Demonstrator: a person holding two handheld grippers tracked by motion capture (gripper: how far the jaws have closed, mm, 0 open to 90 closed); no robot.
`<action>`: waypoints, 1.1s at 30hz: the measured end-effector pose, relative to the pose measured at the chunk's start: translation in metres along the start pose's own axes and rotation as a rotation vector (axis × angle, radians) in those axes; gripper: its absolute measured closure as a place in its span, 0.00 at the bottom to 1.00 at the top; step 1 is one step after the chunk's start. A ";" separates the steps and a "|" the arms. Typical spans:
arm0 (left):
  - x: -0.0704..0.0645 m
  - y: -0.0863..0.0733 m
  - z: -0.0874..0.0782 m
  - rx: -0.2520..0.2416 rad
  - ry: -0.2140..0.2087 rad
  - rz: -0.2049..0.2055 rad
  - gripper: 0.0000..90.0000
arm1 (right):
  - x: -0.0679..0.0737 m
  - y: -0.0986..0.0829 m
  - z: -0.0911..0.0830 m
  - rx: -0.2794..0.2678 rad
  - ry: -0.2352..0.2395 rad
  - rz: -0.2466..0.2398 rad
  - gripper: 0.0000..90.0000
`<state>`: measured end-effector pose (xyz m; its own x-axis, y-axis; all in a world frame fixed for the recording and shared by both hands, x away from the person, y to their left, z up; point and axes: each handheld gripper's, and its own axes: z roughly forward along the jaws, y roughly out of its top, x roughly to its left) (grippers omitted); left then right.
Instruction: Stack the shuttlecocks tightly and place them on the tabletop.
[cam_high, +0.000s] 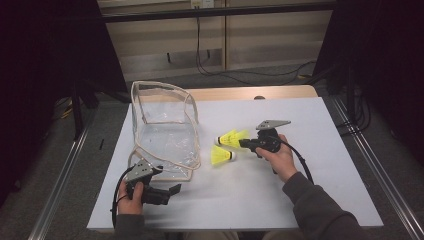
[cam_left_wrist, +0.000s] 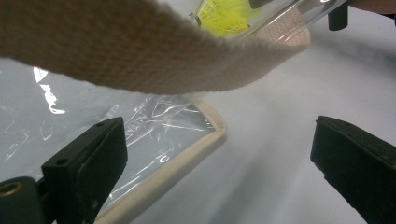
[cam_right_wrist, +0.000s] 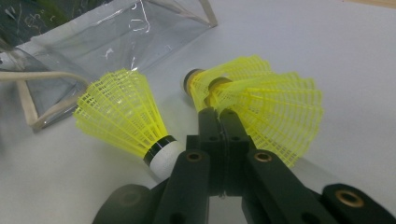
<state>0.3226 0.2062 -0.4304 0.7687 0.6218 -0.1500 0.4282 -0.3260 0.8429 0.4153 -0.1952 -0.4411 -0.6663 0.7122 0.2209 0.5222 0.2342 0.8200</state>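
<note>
Three yellow mesh shuttlecocks lie on the white table. Two of them (cam_high: 232, 136) are pushed together, and my right gripper (cam_high: 244, 143) is shut on the skirt edge of this pair (cam_right_wrist: 266, 102). The third shuttlecock (cam_high: 221, 156), with a white cork (cam_right_wrist: 166, 154), lies just left of the right gripper (cam_right_wrist: 217, 116). A clear plastic bag (cam_high: 165, 130) with beige trim stands open at the left. My left gripper (cam_high: 173, 191) is open near the bag's front corner; its fingers (cam_left_wrist: 88, 163) flank the trim (cam_left_wrist: 187, 158) under a beige strap (cam_left_wrist: 140, 51).
The white table (cam_high: 300, 190) has free room at the right and front. Cables run across the floor behind the table (cam_high: 225, 70). Metal rails (cam_high: 375, 165) line both sides of the table.
</note>
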 end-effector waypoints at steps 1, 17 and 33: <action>0.000 0.000 0.000 0.000 0.000 0.000 0.04 | 0.000 0.000 0.001 0.003 -0.001 0.000 0.99; 0.000 0.000 0.000 0.000 -0.001 -0.001 0.04 | 0.001 0.001 0.007 0.010 -0.007 0.002 0.99; -0.001 0.000 0.000 -0.002 0.000 0.000 0.04 | 0.003 0.002 0.010 0.014 0.003 -0.003 0.99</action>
<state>0.3221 0.2059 -0.4301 0.7687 0.6217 -0.1504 0.4275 -0.3245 0.8438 0.4200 -0.1862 -0.4439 -0.6691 0.7098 0.2203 0.5277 0.2450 0.8134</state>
